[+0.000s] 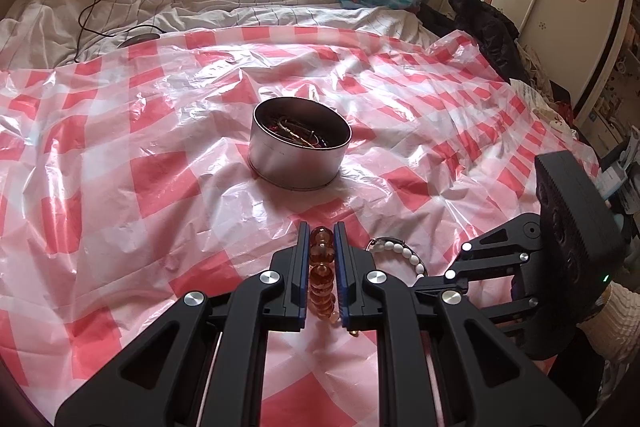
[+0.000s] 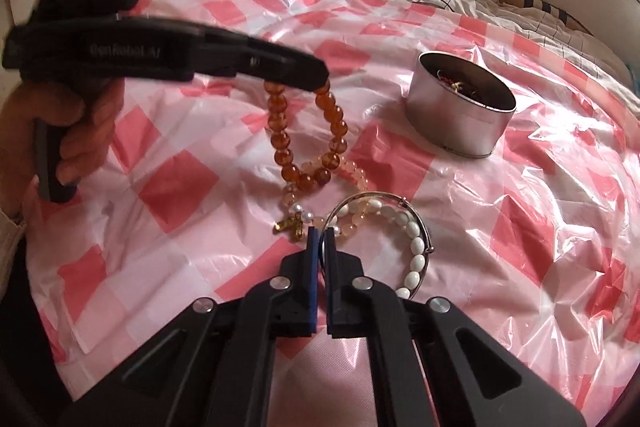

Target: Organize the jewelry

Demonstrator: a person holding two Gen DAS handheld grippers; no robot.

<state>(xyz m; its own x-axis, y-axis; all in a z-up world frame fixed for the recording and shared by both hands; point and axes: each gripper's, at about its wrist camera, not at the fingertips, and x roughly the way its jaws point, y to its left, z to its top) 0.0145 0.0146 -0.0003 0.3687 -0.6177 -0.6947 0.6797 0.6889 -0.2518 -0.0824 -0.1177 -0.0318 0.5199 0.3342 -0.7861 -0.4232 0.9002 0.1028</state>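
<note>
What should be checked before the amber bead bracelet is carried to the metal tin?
1. Left gripper shut on the amber bracelet: ok, beads sit between the fingers.
2. Bracelet clear of the sheet: ok, it hangs in a loop from the left gripper in the right wrist view; whether its lowest beads touch the pale bead bracelet cannot tell.
3. Metal tin open and upright: ok, no lid, jewelry already inside.
4. Path to the tin: ok, only the checked plastic sheet lies between.
5. Right gripper out of the way: cannot tell; nearly shut, at the rim of the silver bangle, beside the white bead bracelet.
</note>
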